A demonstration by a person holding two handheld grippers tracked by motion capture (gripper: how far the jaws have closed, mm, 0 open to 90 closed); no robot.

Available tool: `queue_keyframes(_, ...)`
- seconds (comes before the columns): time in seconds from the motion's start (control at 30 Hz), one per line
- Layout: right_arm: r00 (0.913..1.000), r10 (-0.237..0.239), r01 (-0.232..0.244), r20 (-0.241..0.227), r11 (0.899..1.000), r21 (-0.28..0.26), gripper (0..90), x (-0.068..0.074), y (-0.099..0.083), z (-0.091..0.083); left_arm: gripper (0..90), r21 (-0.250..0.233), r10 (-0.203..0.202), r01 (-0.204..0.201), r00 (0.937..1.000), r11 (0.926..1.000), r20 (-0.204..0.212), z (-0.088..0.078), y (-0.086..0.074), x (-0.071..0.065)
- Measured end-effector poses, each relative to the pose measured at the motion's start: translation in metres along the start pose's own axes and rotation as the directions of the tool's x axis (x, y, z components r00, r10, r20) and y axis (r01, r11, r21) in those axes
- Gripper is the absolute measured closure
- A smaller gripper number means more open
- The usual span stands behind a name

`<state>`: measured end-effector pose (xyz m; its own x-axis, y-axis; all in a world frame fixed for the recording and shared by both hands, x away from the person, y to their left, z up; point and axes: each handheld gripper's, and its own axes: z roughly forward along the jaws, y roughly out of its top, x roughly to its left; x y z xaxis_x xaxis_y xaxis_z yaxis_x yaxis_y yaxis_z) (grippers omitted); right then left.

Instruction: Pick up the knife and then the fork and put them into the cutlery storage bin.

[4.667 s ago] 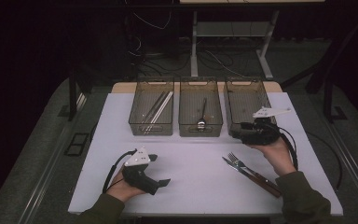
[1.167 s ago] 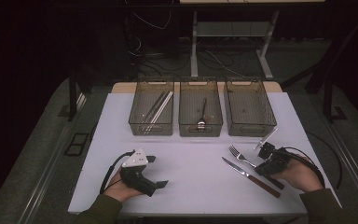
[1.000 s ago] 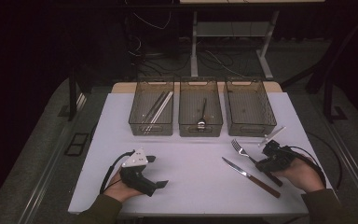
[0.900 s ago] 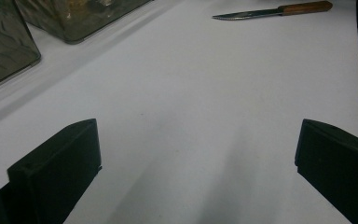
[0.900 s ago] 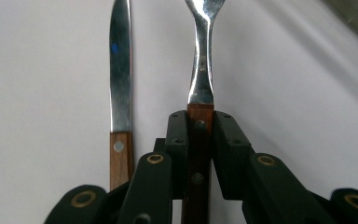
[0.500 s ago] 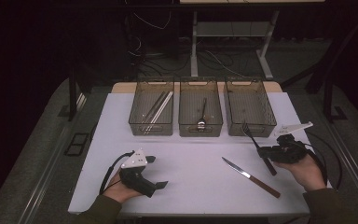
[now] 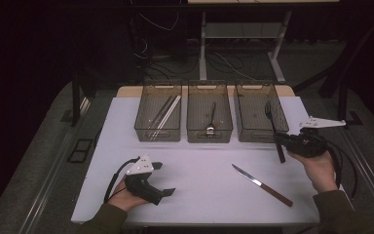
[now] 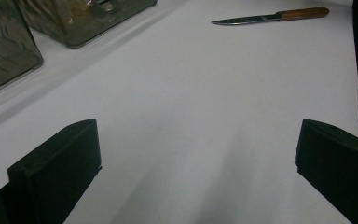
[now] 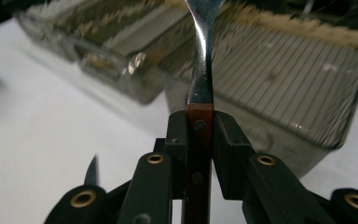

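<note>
The white table runs from the near edge to three clear bins along its far side: the left bin with long pale sticks, the middle bin with a spoon, and the right bin.

At the near left, the person's left hand rests on the table and holds the left gripper low and level, pointing right. Its jaws stand wide apart with bare table between them.

At the right, the right hand is raised beside the right bin, wrist bent so the right gripper points left. Its jaws are clamped on the wooden handle of the fork, whose tines point far, over the right bin's near right corner.

A wooden-handled knife lies slantwise on the table, near the right hand.
</note>
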<state>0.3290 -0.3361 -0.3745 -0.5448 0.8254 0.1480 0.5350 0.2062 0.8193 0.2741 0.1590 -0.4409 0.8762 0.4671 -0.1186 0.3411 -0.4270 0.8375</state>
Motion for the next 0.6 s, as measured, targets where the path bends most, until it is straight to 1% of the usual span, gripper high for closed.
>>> queue_keyframes(0.2,0.9988,0.033,-0.030,0.038,0.996,-0.078,77.6,-0.006,0.016,0.004,0.0,-0.001,0.002,-0.002,1.0000,1.0000,0.000,0.000,0.000,0.000)
queue_keyframes(0.33,0.9949,0.075,-0.066,0.067,0.988,-0.137,77.6,-0.011,0.028,0.007,0.0,-0.002,0.003,-0.003,1.0000,1.0000,0.001,0.000,0.000,0.000)
queue_keyframes(0.37,0.9939,0.079,-0.067,0.077,0.987,-0.147,77.6,-0.012,0.032,0.009,0.0,-0.002,0.003,-0.003,1.0000,1.0000,0.002,0.000,0.000,0.000)
queue_keyframes(0.4,0.9935,0.080,-0.067,0.081,0.986,-0.152,77.6,-0.013,0.035,0.011,0.0,-0.002,0.003,-0.003,1.0000,1.0000,0.003,0.000,0.000,0.000)
queue_keyframes(0.47,0.9911,0.081,-0.063,0.106,0.985,-0.160,77.6,-0.015,0.043,0.014,0.0,-0.002,0.004,-0.004,1.0000,1.0000,0.004,0.000,0.000,-0.001)
queue_keyframes(0.6,0.9867,0.093,-0.070,0.133,0.983,-0.169,77.5,-0.020,0.056,0.022,0.0,-0.008,-0.001,0.001,1.0000,1.0000,0.006,0.000,0.000,-0.001)
